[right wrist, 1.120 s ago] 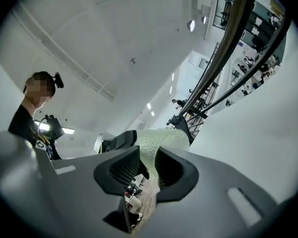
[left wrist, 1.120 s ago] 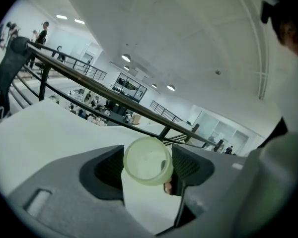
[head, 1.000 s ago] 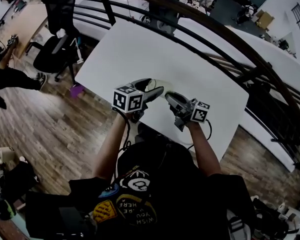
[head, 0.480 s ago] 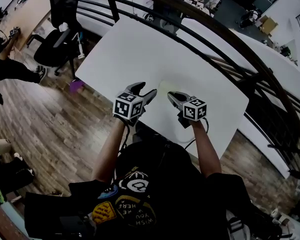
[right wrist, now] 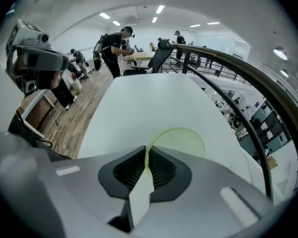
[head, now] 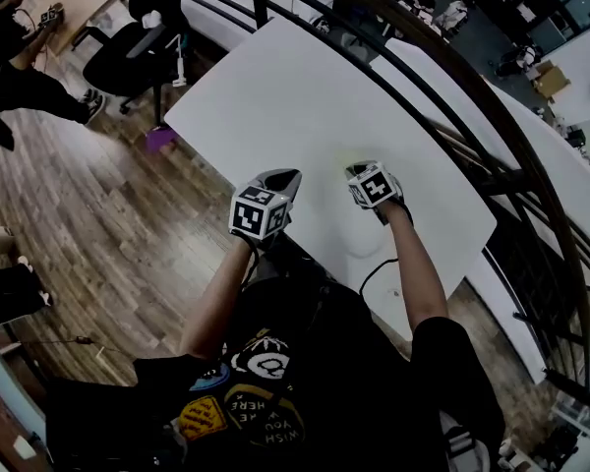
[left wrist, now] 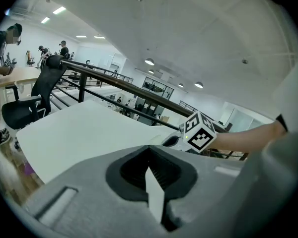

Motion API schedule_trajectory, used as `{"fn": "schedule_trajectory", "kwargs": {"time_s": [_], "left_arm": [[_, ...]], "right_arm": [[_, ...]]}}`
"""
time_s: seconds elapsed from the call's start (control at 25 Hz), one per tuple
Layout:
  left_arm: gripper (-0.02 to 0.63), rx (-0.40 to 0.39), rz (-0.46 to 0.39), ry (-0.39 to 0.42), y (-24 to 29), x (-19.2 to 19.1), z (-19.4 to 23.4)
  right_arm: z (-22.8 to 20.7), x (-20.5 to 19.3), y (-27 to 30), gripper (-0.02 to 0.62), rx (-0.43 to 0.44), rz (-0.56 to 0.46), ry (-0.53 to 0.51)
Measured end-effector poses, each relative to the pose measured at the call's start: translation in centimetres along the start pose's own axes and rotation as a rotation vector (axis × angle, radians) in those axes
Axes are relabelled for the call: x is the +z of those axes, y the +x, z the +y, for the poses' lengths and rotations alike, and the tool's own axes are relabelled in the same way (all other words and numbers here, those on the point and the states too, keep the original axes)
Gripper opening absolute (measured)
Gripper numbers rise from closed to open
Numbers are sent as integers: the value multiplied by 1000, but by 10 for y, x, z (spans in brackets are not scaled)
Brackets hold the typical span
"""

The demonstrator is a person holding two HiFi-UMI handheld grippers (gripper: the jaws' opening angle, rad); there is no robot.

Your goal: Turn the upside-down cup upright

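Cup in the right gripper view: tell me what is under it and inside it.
Under the translucent green cup only the white table shows, and nothing shows inside it. The right gripper, shut on its rim, covers the cup's near part.

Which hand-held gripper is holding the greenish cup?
The right hand-held gripper: its jaws pinch the cup by its rim; the left hand-held gripper is shut, empty.

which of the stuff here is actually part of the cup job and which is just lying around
Part of the job:
- pale green cup, its wall pinched in the right gripper
- left gripper, shut and empty
- white table under the cup

Just around:
- office chair
- railing
- purple thing on the floor
- people at the far desks
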State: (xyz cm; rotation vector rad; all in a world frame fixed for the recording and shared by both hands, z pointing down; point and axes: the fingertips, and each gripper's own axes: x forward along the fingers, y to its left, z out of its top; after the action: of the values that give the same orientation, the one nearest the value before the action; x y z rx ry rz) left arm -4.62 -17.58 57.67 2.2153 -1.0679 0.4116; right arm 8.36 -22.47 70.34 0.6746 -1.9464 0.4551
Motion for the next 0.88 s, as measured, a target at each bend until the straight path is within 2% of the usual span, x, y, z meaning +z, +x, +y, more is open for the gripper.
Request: {"fn": "schedule_trajectory", "kwargs": {"time_s": [0.12,0.32,0.48,0.68,0.88], "left_arm": [[5,18,7,-22,-7,-9,9],[5,38,9,-58,-18,-18,22],[5,45,19,-71,-24,-27,35],[5,45,20,-89,-32,-31,46],[5,17,10,-86,-32,-25,47]], "right_arm": [[-5,2,15,20,9,112,-100],[-16,2,31,20,-2,345,-340],[-21,-5,49,18,0,512,-465],[-15,6,59,20,25,554,-507],[-3,13,54,18,103,495,-455]]}}
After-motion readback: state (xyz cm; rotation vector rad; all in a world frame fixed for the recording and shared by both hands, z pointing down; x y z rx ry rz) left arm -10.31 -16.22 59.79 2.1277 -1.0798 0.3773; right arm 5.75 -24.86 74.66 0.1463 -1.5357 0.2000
